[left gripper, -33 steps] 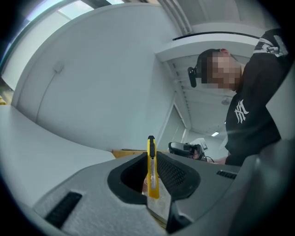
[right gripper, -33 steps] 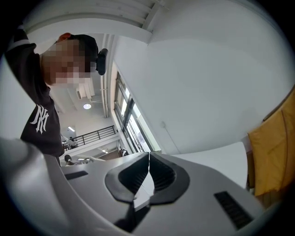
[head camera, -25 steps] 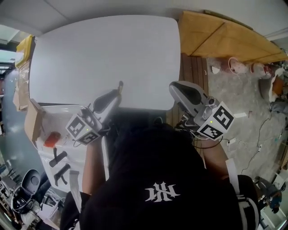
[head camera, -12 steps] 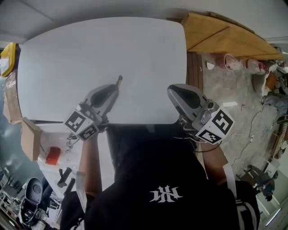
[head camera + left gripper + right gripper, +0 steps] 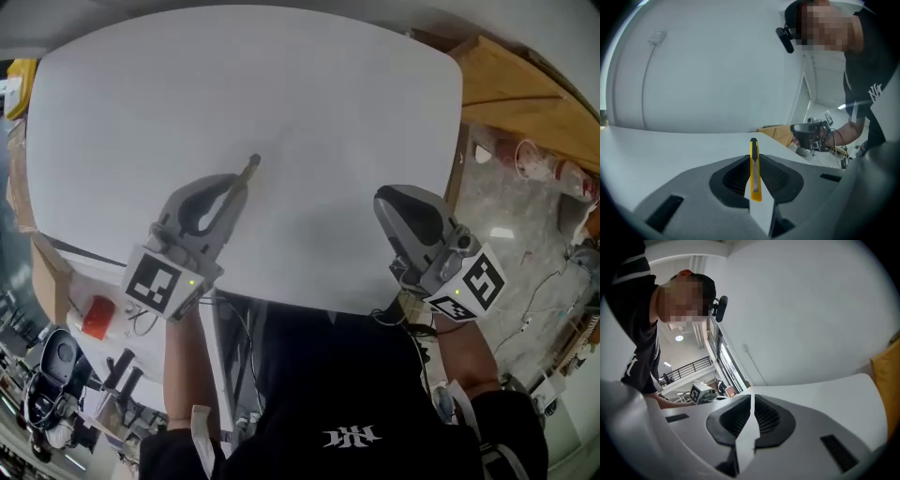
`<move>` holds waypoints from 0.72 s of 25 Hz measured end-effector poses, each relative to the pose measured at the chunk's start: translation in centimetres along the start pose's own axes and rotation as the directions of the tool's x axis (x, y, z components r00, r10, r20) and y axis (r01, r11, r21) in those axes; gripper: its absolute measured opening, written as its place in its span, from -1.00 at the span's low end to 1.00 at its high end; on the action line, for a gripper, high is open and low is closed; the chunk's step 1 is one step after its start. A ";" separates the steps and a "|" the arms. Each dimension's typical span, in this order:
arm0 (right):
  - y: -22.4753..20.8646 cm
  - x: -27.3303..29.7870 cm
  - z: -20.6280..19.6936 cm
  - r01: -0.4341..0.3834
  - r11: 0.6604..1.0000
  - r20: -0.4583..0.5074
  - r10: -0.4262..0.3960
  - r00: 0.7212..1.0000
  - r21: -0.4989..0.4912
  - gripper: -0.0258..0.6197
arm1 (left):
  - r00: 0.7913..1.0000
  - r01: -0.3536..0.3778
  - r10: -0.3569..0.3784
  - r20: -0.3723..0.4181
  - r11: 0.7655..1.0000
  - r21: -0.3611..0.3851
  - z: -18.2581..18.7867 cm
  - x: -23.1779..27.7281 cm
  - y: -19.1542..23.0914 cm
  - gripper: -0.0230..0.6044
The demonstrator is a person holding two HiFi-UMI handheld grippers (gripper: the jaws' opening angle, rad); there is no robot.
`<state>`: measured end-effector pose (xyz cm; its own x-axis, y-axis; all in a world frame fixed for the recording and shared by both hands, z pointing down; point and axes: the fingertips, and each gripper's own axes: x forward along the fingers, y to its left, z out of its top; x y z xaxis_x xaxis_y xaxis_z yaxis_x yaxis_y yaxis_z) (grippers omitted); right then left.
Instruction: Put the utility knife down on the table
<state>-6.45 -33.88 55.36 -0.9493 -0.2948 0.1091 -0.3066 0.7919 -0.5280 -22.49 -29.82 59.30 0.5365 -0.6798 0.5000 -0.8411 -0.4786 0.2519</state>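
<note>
A slim yellow utility knife with a black tip stands clamped between the jaws of my left gripper. In the head view the left gripper hovers over the near left part of the white table, and the utility knife sticks out past its jaws toward the table's middle. My right gripper hangs over the table's near right edge. The right gripper has its jaws pressed together with nothing between them.
A low white shelf with an orange object and dark tools stands at the left below the table. A wooden board leans at the right, over a concrete floor with cables. The person's black shirt fills the bottom.
Both grippers have moved forward from the near edge to over the table, the left one carrying the knife. The head view has shifted so the table fills more of it.
</note>
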 end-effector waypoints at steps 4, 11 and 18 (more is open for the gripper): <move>-2.9 0.4 -2.6 -0.045 0.999 0.008 0.045 0.999 0.021 -0.90 | 0.992 -0.027 0.041 -0.119 0.994 0.110 -3.3 3.8 0.0 -0.74; -4.1 1.7 -6.2 -0.092 0.993 -0.028 0.094 0.995 0.068 -0.90 | 0.963 -0.050 0.099 -0.252 0.980 0.193 -6.2 6.4 1.3 -0.74; -4.8 1.4 -6.6 -0.099 0.991 -0.030 0.102 0.994 0.085 -0.90 | 0.936 -0.039 0.125 -0.329 0.966 0.257 -7.6 7.9 2.0 -0.74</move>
<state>-6.73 -34.53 63.62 -0.9772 -0.1969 0.0797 -0.2043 0.7686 -0.6062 -20.43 -31.88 70.05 0.3746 -0.5130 0.7723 -0.8156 -0.5785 0.0114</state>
